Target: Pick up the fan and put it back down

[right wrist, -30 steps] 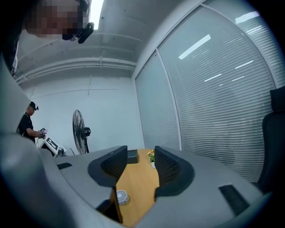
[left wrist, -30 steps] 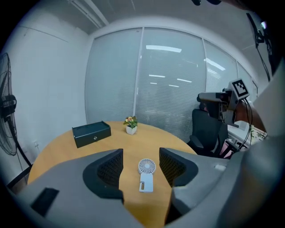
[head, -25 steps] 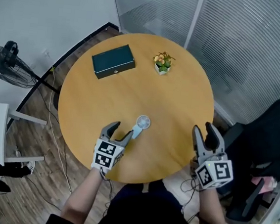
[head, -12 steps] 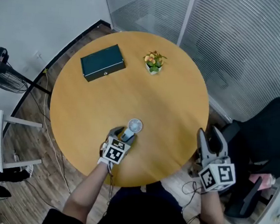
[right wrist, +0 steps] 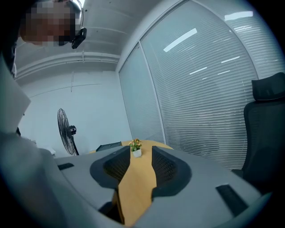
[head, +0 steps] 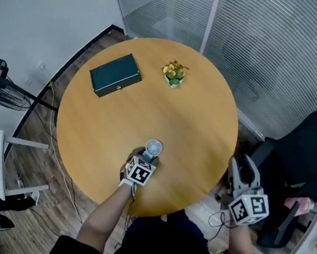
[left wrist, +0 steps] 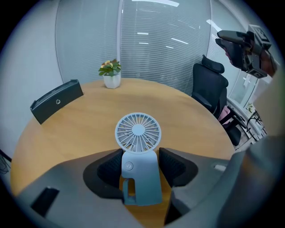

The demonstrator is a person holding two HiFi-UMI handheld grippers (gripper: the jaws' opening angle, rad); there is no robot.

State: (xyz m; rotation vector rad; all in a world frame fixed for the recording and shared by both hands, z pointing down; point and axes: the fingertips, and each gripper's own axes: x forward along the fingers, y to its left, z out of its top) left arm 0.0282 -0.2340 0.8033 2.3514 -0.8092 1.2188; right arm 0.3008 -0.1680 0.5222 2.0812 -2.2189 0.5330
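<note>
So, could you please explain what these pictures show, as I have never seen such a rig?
No robot here: a person holds a two-fingered gripper in each hand, each bearing a cube with square markers. The head view comes from a camera on the person's head, looking down on a round wooden table. The two gripper views come from cameras riding on the grippers, looking along their fingers. On the table are a dark green box, a small potted plant and a small handheld fan, standing upright. The left gripper has its fingers either side of the fan's body, seemingly not yet squeezing it. The right gripper hangs off the table's edge; its fingers, apart, have just been closing a little, with nothing between them.
</note>
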